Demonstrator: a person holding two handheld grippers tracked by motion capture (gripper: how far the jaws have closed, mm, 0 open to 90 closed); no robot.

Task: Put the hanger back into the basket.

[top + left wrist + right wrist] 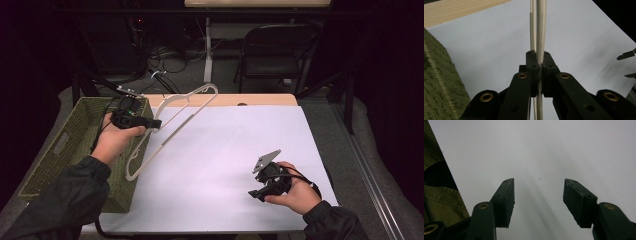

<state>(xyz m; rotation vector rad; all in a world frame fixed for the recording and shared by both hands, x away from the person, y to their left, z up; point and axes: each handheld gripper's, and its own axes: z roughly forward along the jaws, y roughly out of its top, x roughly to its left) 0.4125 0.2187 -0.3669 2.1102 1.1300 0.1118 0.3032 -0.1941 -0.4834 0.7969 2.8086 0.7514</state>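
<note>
Hanger [172, 125], pale cream and slim, is the thing in play: a thin triangular frame with a ridged strip along one bar and a light metal hook [158, 75] at its far end. It slants up off the table, its lower end just beside the basket [60, 150] and its upper end reaching beyond the basket's far corner. The left gripper [154, 123], held at the basket's right rim, has its jaws pinched on one bar of the hanger; in the left gripper view the bar [540, 30] runs straight up between them.

The right gripper [256, 194] rests well apart from the basket, near the table's near right part, jaws spread with nothing between.

The basket is olive green and woven. The table [240, 145] wears a white sheet over a wooden top [260, 100]. Beyond it, in a dim room, stand a black folding chair [277, 50] and tangled cables [165, 57].
</note>
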